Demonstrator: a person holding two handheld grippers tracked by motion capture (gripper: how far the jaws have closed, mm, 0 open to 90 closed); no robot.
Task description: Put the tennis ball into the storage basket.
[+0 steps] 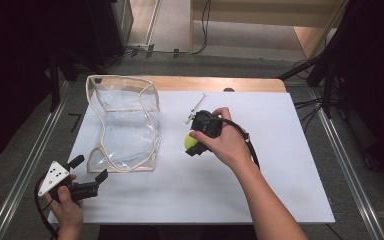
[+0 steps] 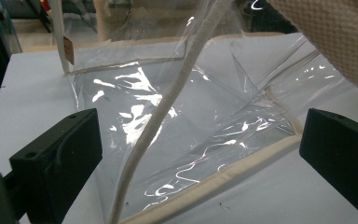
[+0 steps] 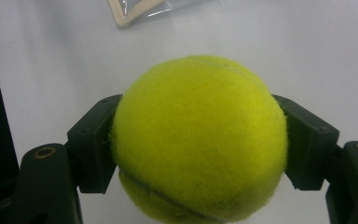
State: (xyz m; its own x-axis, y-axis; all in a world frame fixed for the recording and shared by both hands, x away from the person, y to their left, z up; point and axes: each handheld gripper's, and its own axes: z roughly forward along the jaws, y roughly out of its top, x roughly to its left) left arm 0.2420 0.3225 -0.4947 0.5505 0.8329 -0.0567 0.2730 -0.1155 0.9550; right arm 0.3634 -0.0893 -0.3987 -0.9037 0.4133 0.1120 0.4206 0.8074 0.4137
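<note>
Near the middle of the high view, the right gripper had its jaws clamped on a yellow-green tennis ball, held just above the white bench; no brand name could be read on its felt. At the lower left, the left gripper rested with jaws spread wide and empty, facing the clear bag, whose small tan tag was too small to read.

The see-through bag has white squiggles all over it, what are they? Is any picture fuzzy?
Left gripper view: the squiggles are lamp glare on the clear bag; its cream strap up close is blurry. Right gripper view: the tennis ball looks soft and fuzzy. High view: the room's corners are dark.
</note>
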